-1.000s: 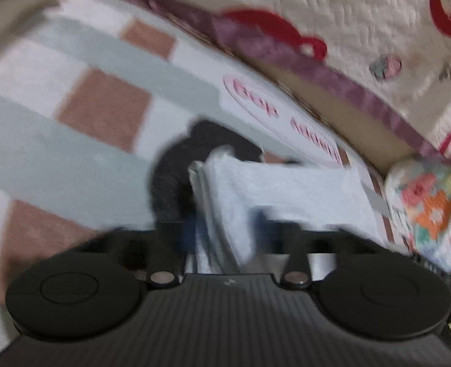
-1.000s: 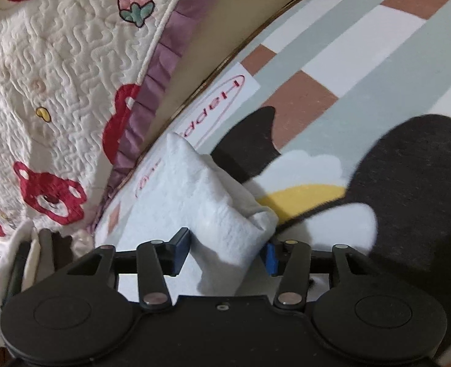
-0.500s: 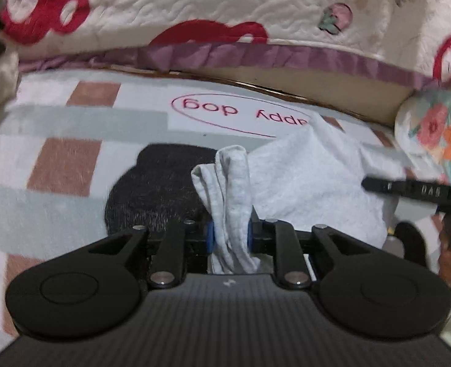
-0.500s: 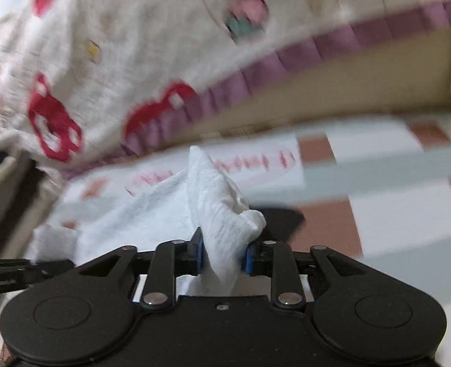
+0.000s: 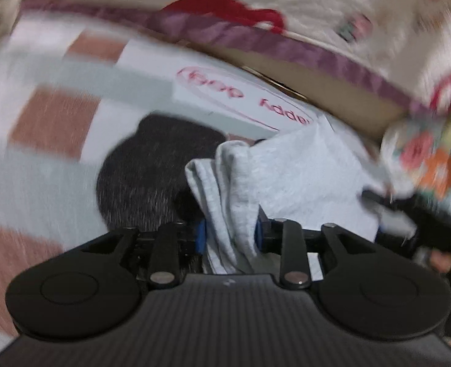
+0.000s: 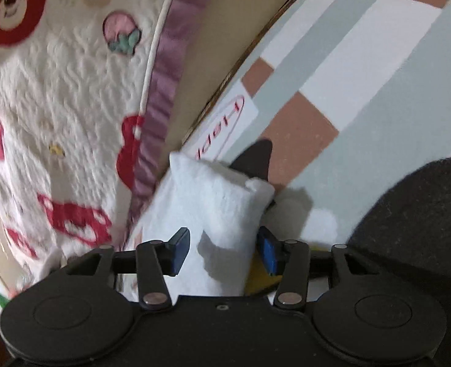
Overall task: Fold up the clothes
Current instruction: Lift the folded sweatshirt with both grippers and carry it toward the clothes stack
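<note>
- The left gripper [image 5: 229, 235] has its blue-padded fingers [image 5: 199, 236] pressed in on a bunched edge of the white garment [image 5: 299, 180]; cloth fills the gap between them, so it has a firm hold.
- From that pinch the garment spreads away toward the purple-trimmed quilt [image 5: 286, 9], over the checked rug [image 5: 51, 119] on the floor. Its far corner reaches the red oval lettering [image 5: 240, 98] printed on the rug.
- The left view is smeared by motion, so fine detail of the folds cannot be made out.
- The right gripper [image 6: 224, 252] stands with its fingers [image 6: 270, 253] spread apart. A folded end of the garment [image 6: 213, 211] lies between them; the right pad is against the cloth, the left pad stands clear of it with a gap showing, so nothing is clamped there.
- In the right view the garment rests on the rug [image 6: 363, 85] just beside the quilt [image 6: 66, 98], its top corner near the oval lettering [image 6: 225, 125].
- A dark shape in the rug's print [image 6: 421, 214] lies on the far side of the garment from the quilt.
- A floral fabric item [image 5: 427, 156] sits beside the quilt's edge, near a dark bar [image 5: 409, 214] that may belong to the other tool.
</note>
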Demonstrator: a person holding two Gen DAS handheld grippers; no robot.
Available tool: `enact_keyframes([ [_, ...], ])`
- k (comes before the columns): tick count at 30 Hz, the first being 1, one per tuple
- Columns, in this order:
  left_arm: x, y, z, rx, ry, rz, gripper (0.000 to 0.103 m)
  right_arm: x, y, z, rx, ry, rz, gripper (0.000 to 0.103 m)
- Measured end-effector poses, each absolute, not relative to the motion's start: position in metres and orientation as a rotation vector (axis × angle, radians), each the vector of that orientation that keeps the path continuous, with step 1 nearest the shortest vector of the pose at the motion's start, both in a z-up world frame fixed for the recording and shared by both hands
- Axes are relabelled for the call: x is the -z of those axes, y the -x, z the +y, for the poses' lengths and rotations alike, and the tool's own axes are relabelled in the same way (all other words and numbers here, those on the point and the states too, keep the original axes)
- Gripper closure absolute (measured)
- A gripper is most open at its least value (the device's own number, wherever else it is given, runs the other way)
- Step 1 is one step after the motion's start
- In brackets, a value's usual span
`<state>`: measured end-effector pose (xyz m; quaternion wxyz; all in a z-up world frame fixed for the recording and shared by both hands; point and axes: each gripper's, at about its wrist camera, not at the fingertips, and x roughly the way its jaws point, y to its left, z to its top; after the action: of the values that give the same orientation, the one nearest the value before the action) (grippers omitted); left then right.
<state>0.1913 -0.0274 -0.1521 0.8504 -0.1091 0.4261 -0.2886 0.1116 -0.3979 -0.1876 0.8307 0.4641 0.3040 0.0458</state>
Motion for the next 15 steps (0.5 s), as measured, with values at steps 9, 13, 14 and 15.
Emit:
enact_keyframes([
  [9,0.11,-0.161,-0.049,0.621,-0.072,0.649,0.087,0.126,-0.128,-0.359,-0.137,-0.546,0.609,0.082],
  [13,0.092,-0.155,-0.036,0.625,-0.007,0.59,0.087,0.082,-0.117,-0.339,-0.201,-0.445,0.529,0.082],
  [14,0.09,-0.155,-0.029,0.63,0.028,0.588,0.087,0.071,-0.113,-0.334,-0.219,-0.422,0.508,0.082],
  [15,0.088,-0.154,-0.023,0.636,0.064,0.587,0.087,0.06,-0.11,-0.329,-0.236,-0.399,0.487,0.082],
])
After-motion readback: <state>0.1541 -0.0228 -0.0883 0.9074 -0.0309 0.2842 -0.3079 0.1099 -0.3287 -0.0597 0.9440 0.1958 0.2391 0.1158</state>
